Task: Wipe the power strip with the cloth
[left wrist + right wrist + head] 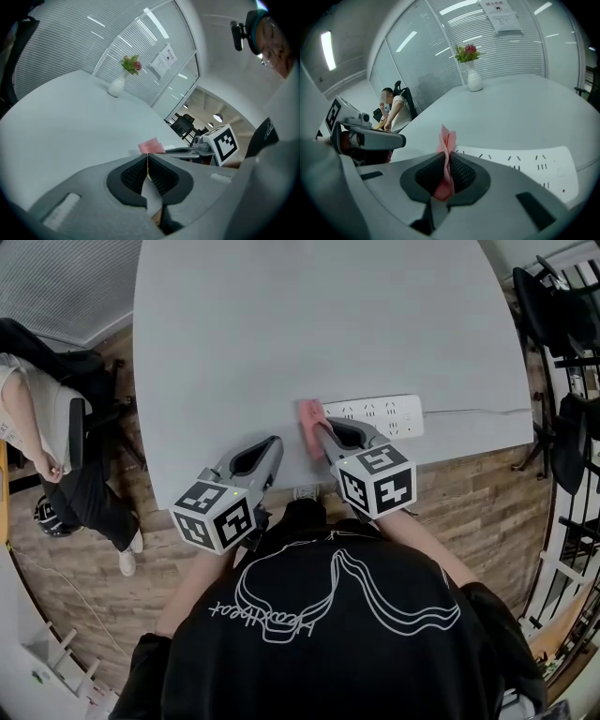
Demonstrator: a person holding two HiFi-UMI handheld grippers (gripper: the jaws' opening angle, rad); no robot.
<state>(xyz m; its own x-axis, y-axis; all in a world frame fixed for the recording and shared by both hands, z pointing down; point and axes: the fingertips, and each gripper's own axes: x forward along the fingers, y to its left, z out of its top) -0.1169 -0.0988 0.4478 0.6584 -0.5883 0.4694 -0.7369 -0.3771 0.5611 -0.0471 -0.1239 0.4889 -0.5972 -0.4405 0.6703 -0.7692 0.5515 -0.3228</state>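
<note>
Two grippers are seen in head view over the grey table (281, 324). The left gripper (273, 446) is held off to the side, and the right gripper (319, 431) is set w/ the pink cloth (310, 416) at the left end of the white power strip (380, 416), near the table's front edge. Left gripper view: jaws pressed together, nothing betw. them. Right gripper view: jaws clamped on the cloth, strip just beyond. Risk: the strip isn't pinned, so it could be shoved along by a wipe, and the cloth could be dragged out of the grip.

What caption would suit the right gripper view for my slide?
Right gripper pinches the pink cloth at one end of the white power strip on a grey table.
</note>
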